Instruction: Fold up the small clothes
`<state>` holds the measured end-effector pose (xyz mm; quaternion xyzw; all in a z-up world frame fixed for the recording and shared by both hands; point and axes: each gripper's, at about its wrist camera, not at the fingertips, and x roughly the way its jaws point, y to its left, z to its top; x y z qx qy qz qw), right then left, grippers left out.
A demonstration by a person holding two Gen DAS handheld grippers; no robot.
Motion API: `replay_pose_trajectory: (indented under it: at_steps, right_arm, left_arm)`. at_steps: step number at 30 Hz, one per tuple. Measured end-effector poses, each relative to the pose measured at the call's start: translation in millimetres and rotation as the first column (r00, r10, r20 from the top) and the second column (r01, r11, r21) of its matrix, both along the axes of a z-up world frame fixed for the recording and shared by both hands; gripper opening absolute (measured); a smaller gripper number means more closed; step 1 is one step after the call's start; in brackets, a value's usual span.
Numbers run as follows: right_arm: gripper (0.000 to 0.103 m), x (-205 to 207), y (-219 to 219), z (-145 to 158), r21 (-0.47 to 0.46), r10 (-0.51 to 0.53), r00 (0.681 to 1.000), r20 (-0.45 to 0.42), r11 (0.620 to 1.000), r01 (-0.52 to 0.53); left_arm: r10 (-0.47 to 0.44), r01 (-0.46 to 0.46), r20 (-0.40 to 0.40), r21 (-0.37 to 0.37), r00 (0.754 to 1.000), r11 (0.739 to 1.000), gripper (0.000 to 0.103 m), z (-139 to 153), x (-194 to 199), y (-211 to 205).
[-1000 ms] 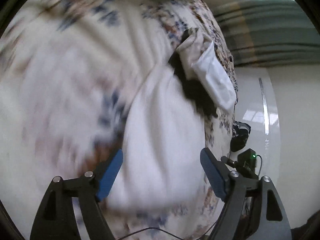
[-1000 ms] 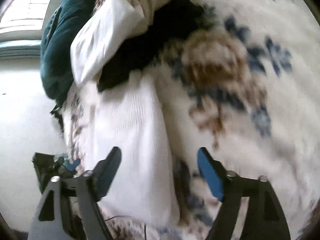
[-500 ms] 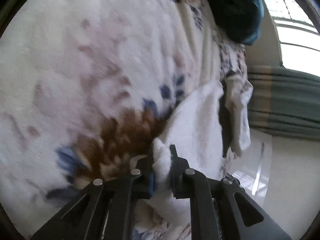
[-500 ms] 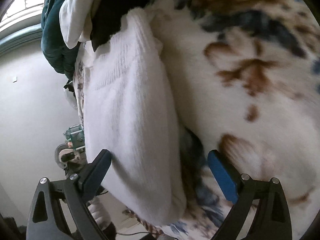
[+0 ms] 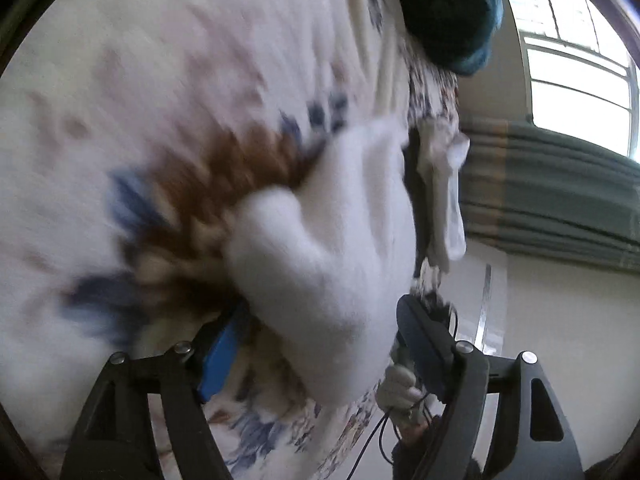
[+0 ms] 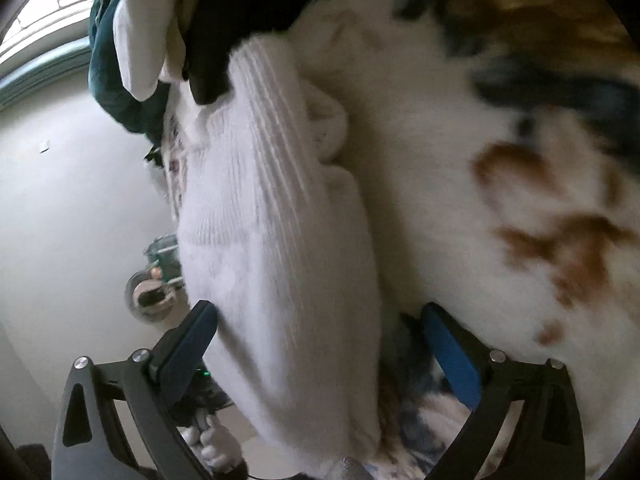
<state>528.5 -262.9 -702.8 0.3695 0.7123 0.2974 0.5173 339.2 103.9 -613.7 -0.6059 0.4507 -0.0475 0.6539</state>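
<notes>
Nearest, at six o'clock in each wrist view, the two tools are seen. The left tool [image 5: 320, 344] is opening, its blue pads apart, with a folded-over lump of the white knitted garment [image 5: 332, 240] lying loose between them, seemingly just let go so the fold stays. The right tool [image 6: 320, 340] is opening too, straddling the garment's near end without pressing it. The garment is laid along the edge of a floral blanket [image 5: 140, 100], probably a bed. Farther, at twelve o'clock, other clothes [image 6: 160, 40] are heaped.
</notes>
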Motion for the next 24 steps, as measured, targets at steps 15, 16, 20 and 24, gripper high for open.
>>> replay_pose_trajectory:
  at_steps: [15,16,20,24]
  right_arm:
    - [0.052,1,44,19,0.0,-0.037,0.994,0.106,0.999,0.038]
    - [0.065,1,43,22,-0.015,-0.035,0.995,0.093,0.999,0.036]
    - [0.086,-15,13,31,-0.012,-0.067,0.997,0.032,0.998,0.067]
    - [0.098,-47,-10,36,0.011,-0.063,0.998,0.0,0.998,0.063]
  left_arm:
    - [0.071,-0.071,-0.027,-0.015,0.997,0.997,0.055,-22,30,-7]
    - [0.045,-0.046,-0.041,-0.011,0.998,0.999,0.058,-16,25,-5]
    - [-0.075,0.081,-0.052,0.117,0.996,0.99,0.08,36,6,15]
    - [-0.186,0.182,-0.013,0.302,0.982,0.936,0.082,72,37,42]
